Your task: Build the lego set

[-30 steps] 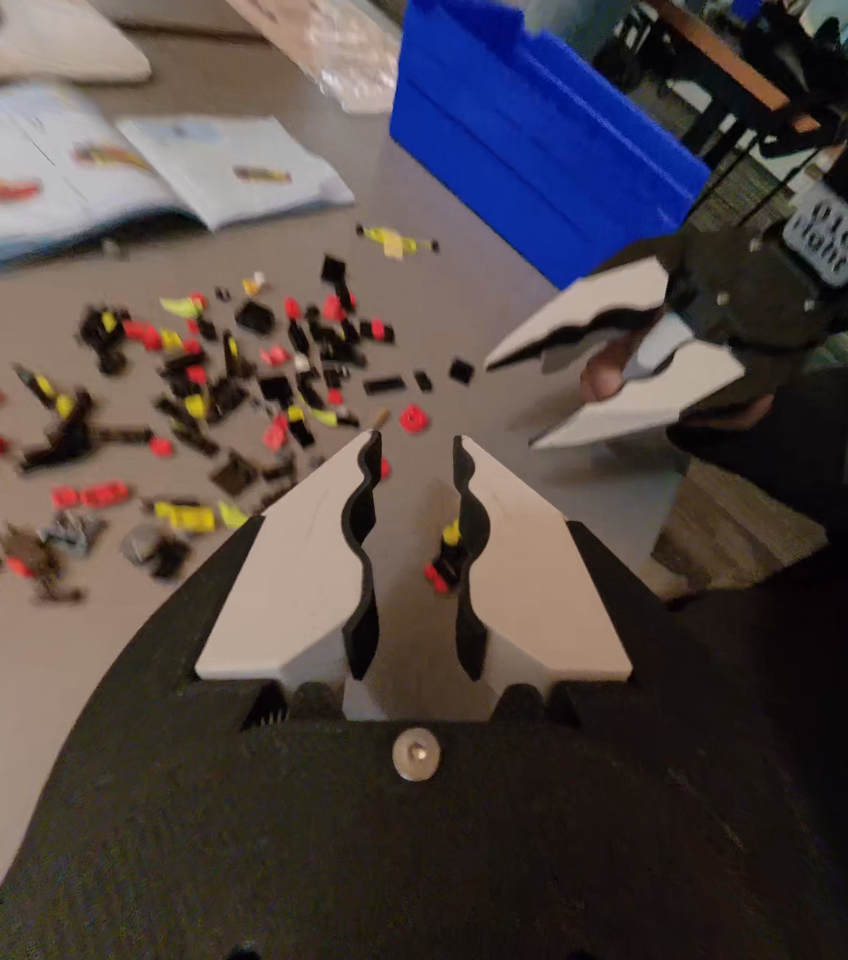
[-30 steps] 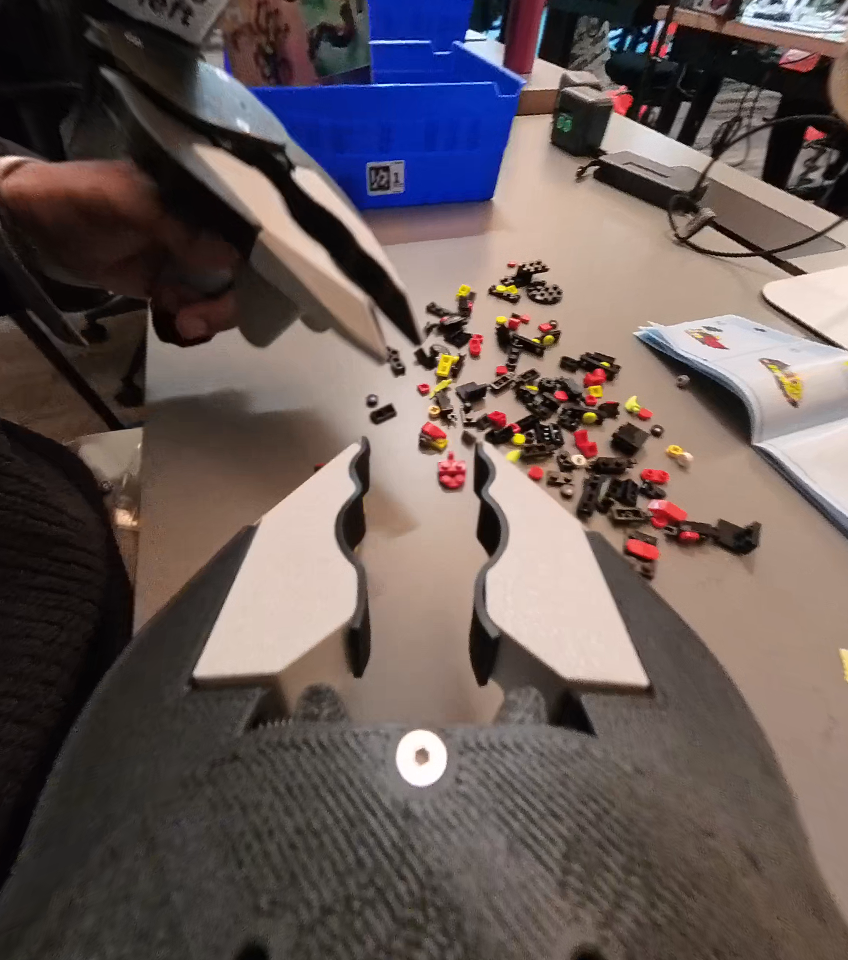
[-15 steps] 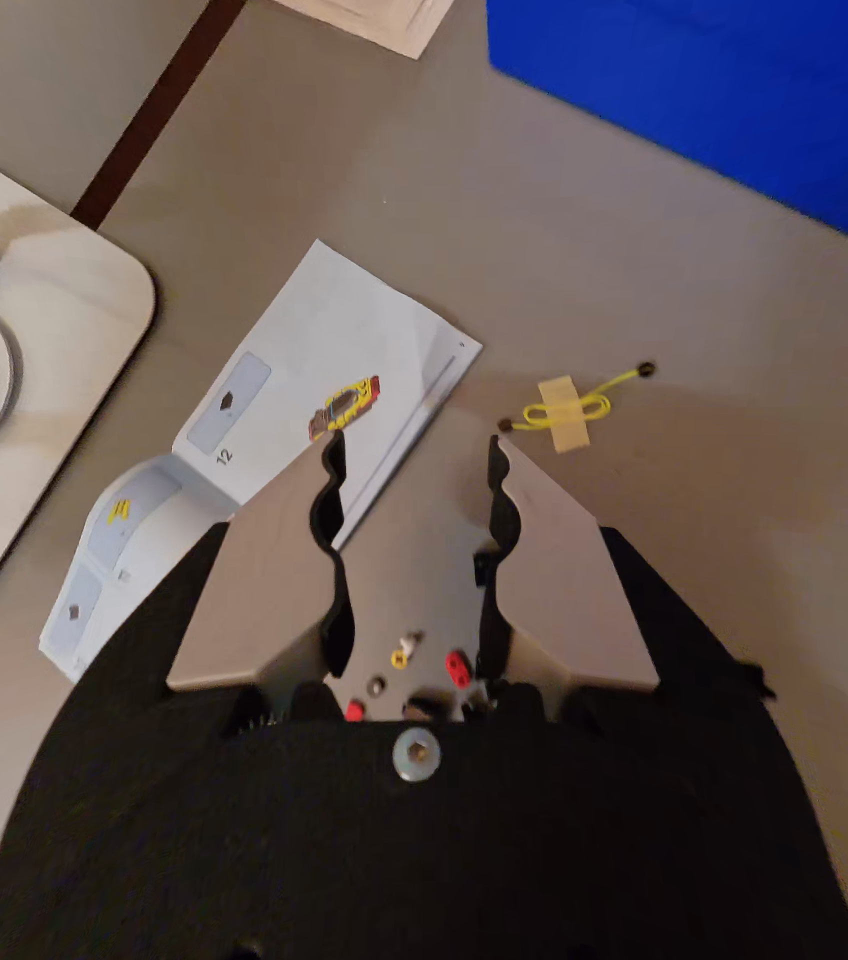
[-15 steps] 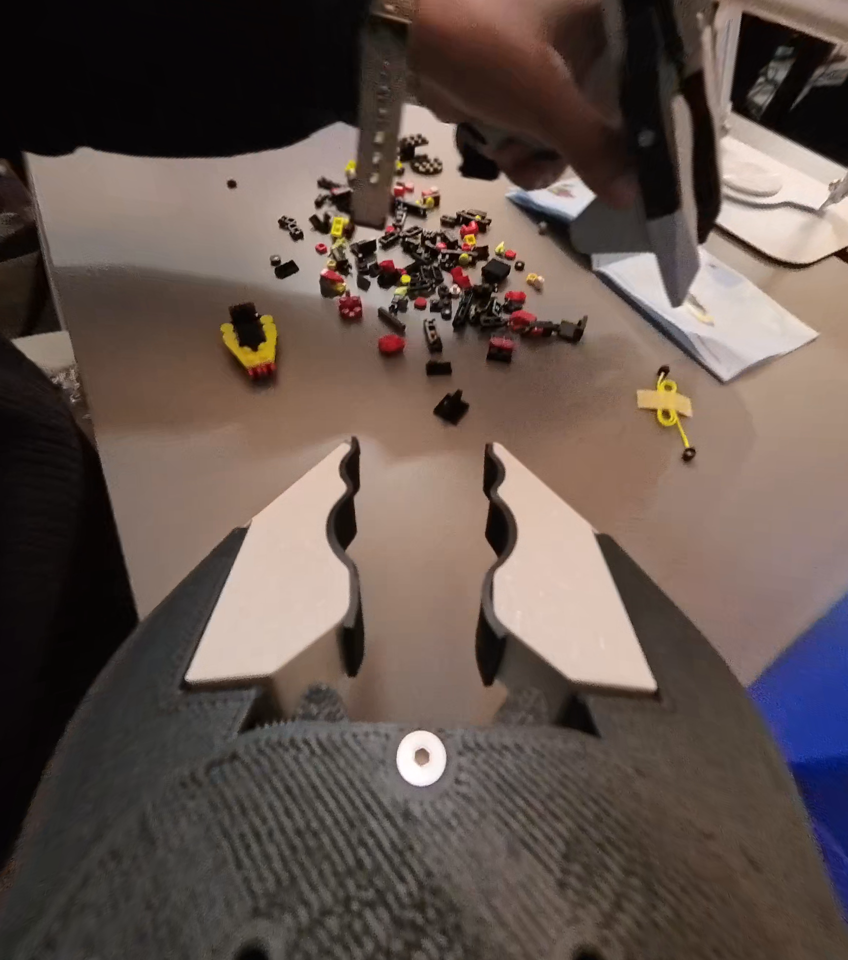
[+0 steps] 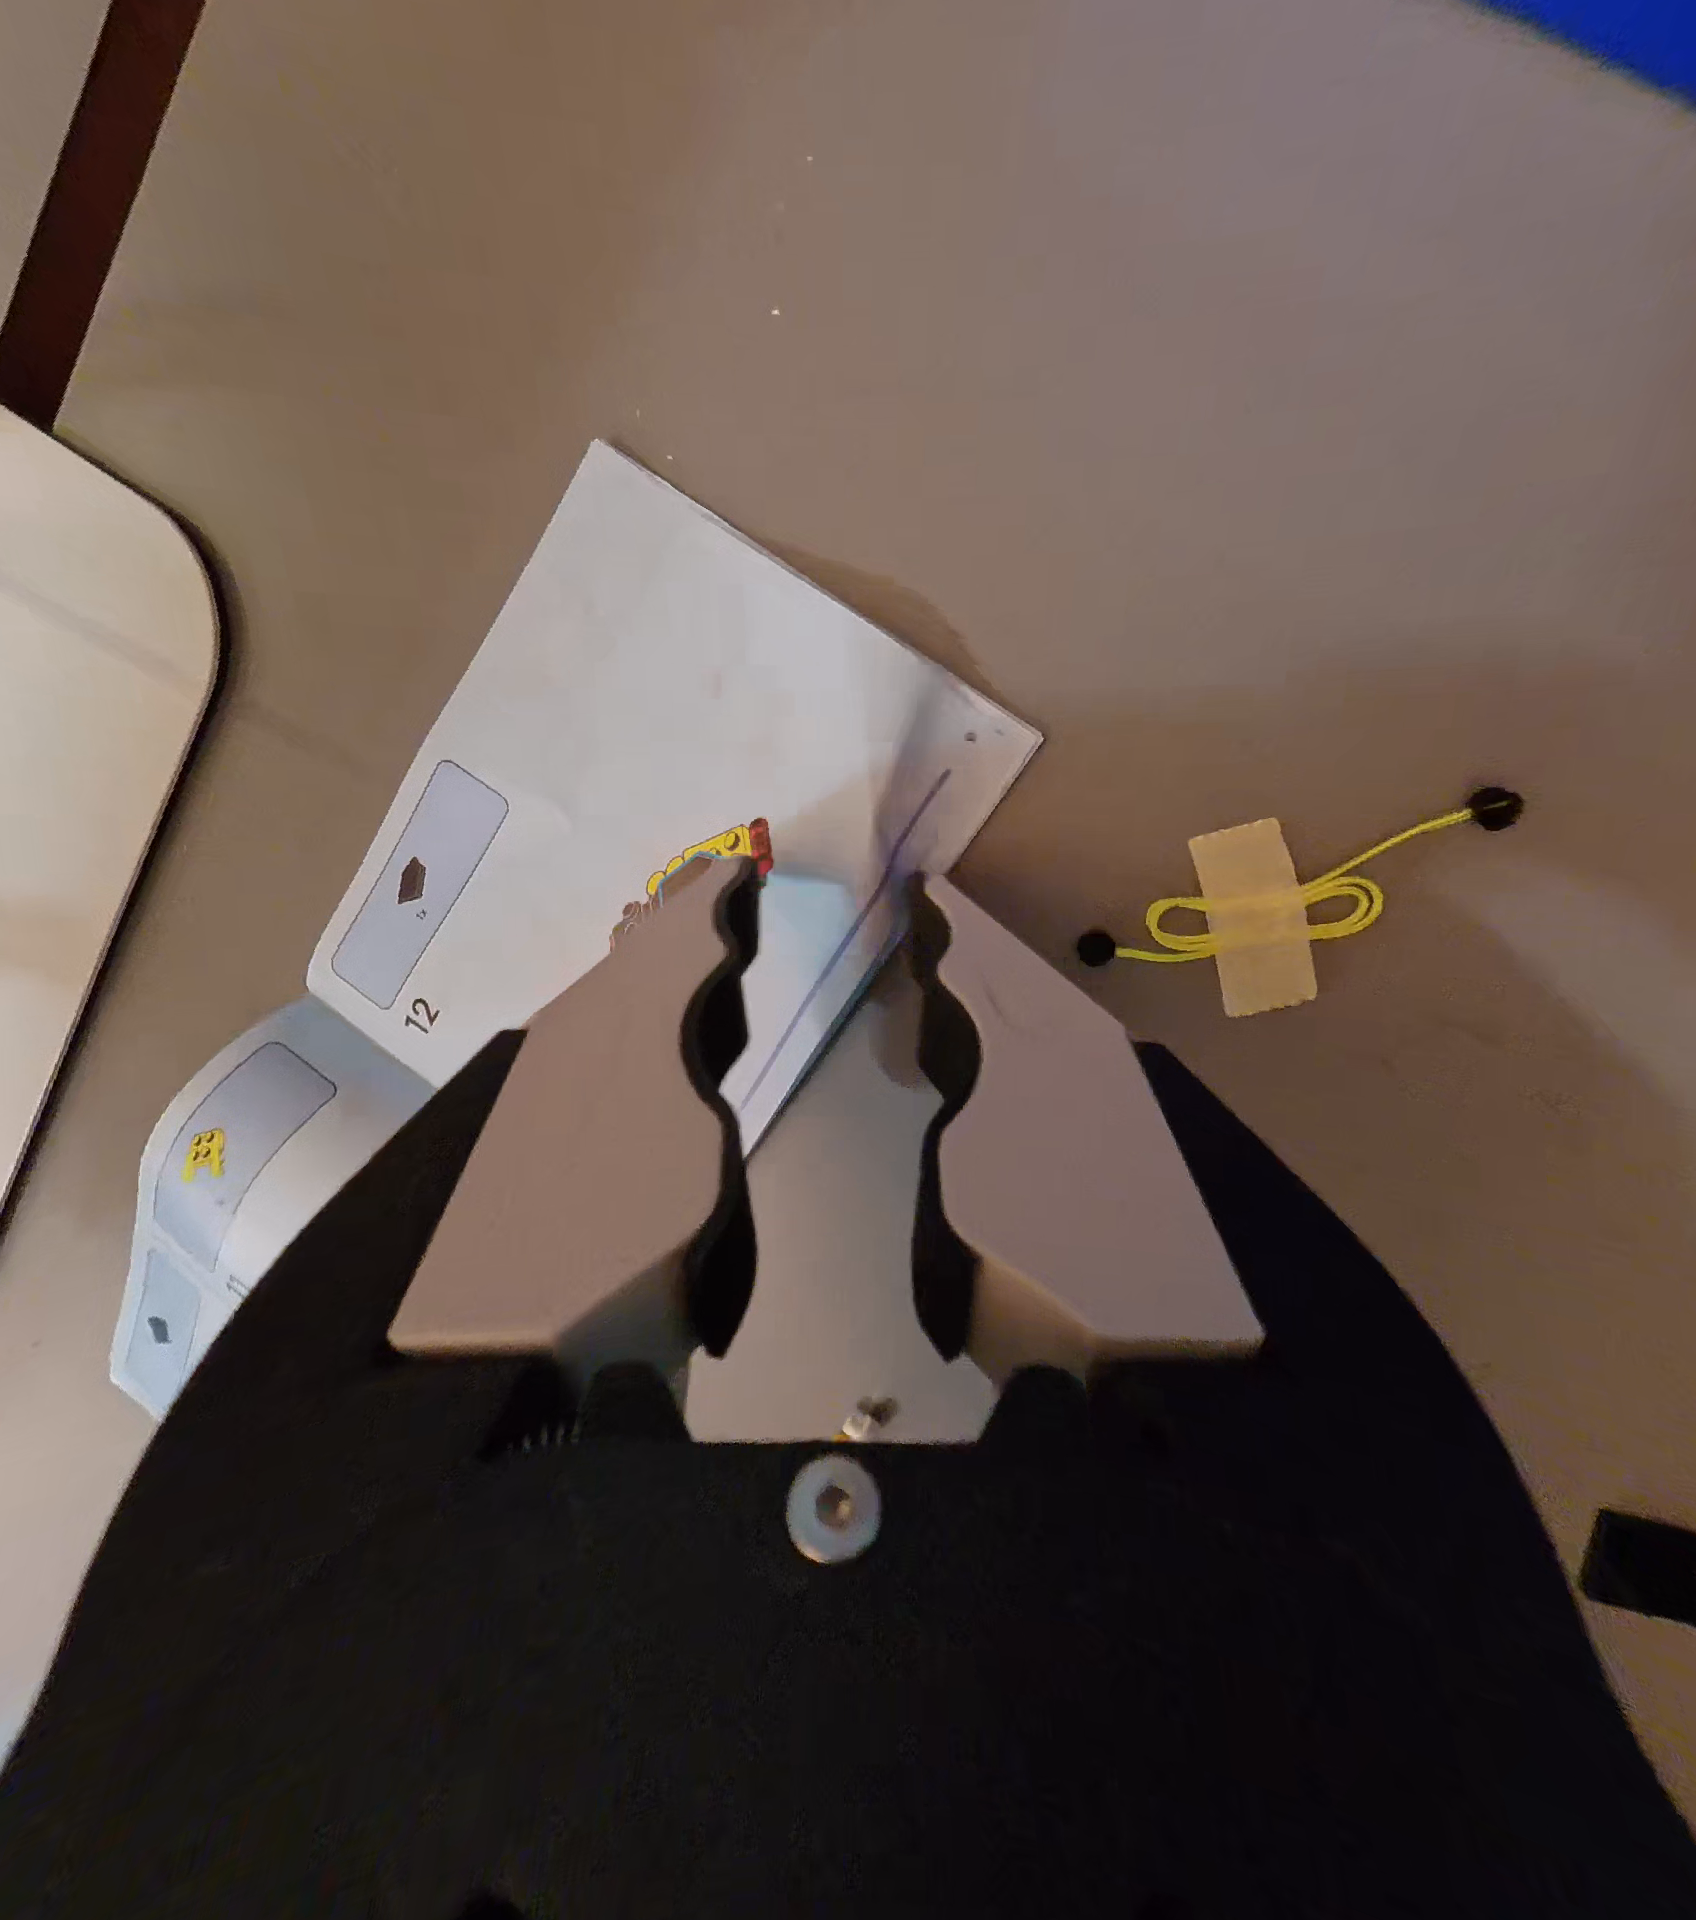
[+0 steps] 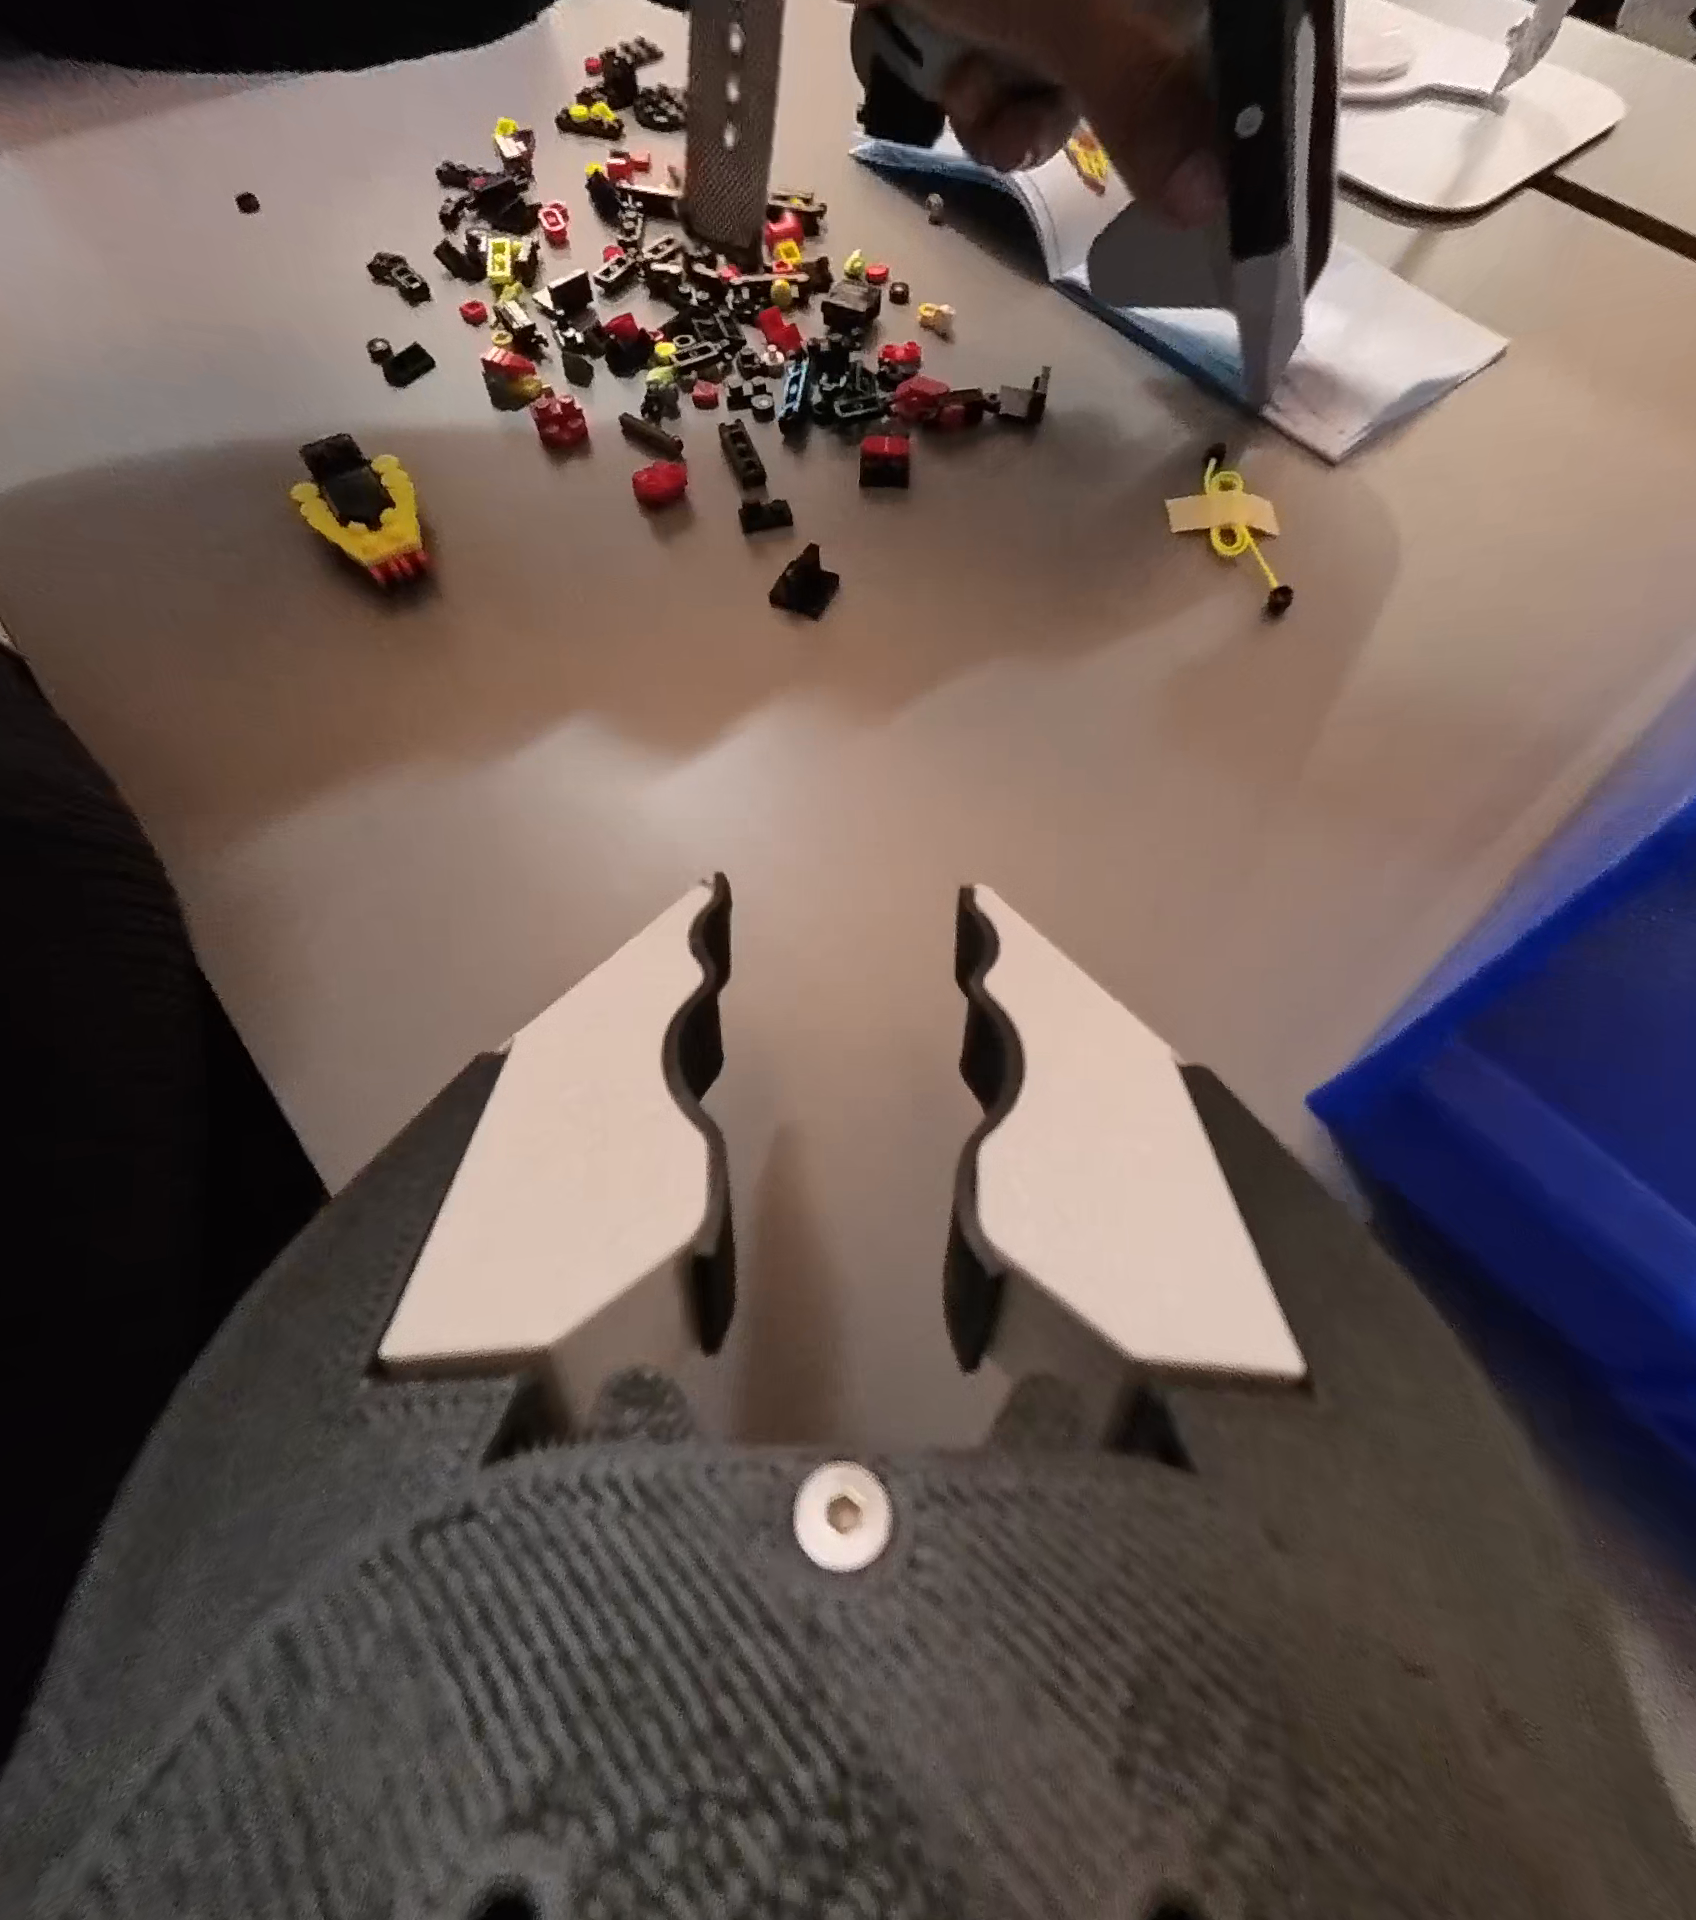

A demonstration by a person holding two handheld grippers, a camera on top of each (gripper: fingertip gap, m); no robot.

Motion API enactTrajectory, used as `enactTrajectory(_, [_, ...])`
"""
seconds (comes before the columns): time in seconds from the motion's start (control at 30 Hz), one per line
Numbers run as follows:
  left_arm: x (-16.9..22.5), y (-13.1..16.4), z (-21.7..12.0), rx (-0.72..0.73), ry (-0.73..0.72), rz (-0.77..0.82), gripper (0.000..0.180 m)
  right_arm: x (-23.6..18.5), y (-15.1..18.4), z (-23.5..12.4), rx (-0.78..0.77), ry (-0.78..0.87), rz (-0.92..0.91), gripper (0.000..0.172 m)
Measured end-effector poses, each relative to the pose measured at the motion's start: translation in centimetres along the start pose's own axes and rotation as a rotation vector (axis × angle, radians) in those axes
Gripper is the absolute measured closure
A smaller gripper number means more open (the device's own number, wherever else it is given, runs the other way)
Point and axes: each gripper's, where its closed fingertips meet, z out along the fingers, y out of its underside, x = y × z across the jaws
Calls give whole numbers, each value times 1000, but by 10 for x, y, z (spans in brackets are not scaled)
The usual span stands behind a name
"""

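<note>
The left gripper (image 5: 833,883) hangs open over the booklet (image 5: 678,707) edge, gripping nothing. Right gripper (image 6: 839,894) open, empty; approach pages squarely

From the right wrist view we see the brick pile (image 6: 698,301) on the table (image 6: 927,727) at twelve o'clock, the small built model (image 6: 361,509) at ten, the booklet (image 6: 1343,364) and taped cord (image 6: 1228,514) at one, the bin (image 6: 1602,1091) at three.
</note>
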Motion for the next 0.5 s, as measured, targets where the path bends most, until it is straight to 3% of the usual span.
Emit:
enactTrajectory(0.1, [-4, -3, -1, 6, -47, 20, 180, 0, 1, 0, -5, 1, -2, 130])
enactTrajectory(0.3, [-14, -12, -19, 78, -69, 6, 180, 0, 1, 2, -13, 10, -15, 131])
enactTrajectory(0.5, [-60, -16, -68, 350, -125, -190, 180, 1, 2, 4, -28, 35, -48, 135])
